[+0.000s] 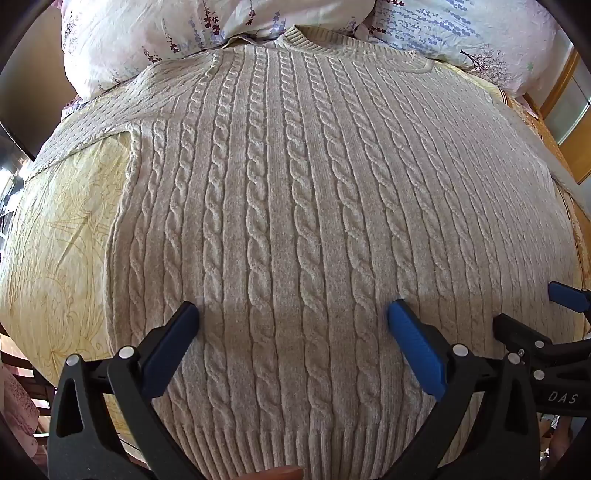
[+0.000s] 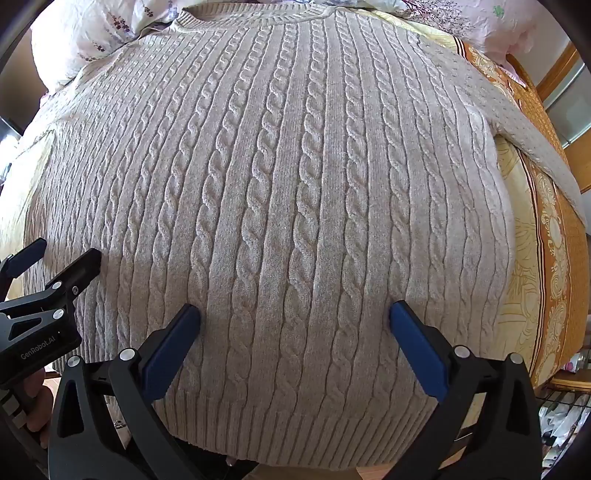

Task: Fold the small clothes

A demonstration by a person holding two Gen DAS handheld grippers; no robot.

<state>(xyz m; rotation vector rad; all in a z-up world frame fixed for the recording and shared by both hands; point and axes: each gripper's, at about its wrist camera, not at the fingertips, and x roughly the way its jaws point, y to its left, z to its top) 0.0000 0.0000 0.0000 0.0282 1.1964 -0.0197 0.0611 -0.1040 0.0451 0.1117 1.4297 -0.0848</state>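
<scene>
This cream cable-knit sweater lies flat, face up on the bed, collar toward the pillows. I judge it thick, soft and floppy; best pinched at the ribbed hem. My left claw and right claw hover spread just above the hem, pinching nothing.

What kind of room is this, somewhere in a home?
Most likely a bedroom. The cream cable-knit sweater lies spread flat on a bed with a yellow patterned bedspread, and floral pillows sit at the far end, by the collar. Wooden furniture shows at the right edge.
</scene>
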